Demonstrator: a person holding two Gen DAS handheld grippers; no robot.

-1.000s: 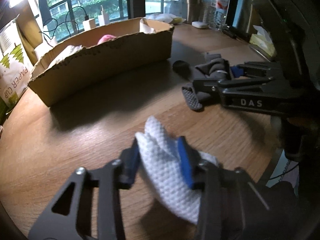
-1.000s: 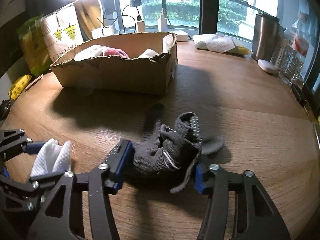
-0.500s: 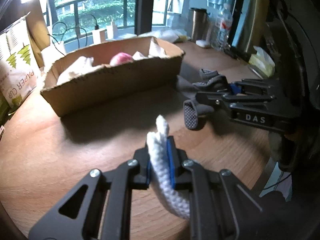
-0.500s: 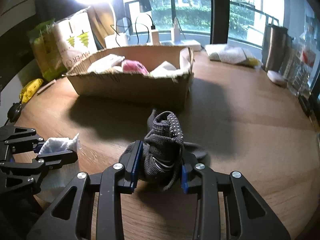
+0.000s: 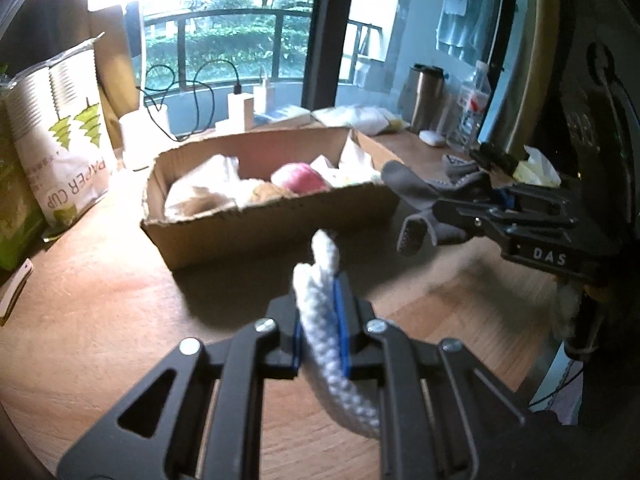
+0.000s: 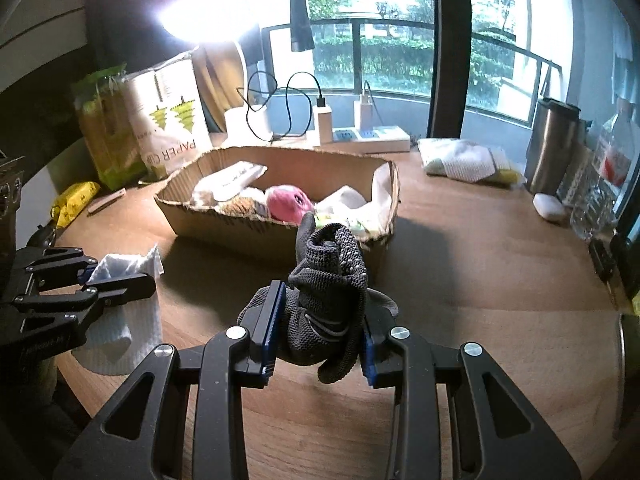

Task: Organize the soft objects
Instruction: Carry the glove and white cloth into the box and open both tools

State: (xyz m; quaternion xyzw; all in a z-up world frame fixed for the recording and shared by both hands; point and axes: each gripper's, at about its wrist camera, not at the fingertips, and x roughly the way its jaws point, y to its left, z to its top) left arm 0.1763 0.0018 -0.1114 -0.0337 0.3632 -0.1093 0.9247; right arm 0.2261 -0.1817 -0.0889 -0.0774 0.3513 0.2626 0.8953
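Your left claw (image 5: 322, 330) is pressed tight on a white waffle-knit cloth (image 5: 328, 344); the blue pads pinch a thin fold of it, one end poking up past the fingertips and the other drooping below them, clear of the wooden surface (image 5: 100, 320). Your right claw (image 6: 318, 334) is clamped on a dark grey knitted sock with small grip dots (image 6: 330, 300). The bundle fills the gap between the pads, so the jaws stand partly apart around it, and a loose end hangs down under the right finger.

Both claws sit on the near side of the shallow brown cardboard box (image 6: 256, 236), the left one nearer its left end and the right one before its right end. The cloth and the sock are each held up in front of the box, neither inside it.

Count: two claws, one white cloth, one grey sock, one box. Inside the box lie one pink round plush toy (image 6: 288, 202) and several pale cloths whose number you cannot tell.

Left of the box stands one white paper-cup sleeve with green trees (image 6: 168, 120). Beyond the box's right corner lies one pale folded bundle (image 6: 464, 162), and further right one steel tumbler (image 6: 552, 140).
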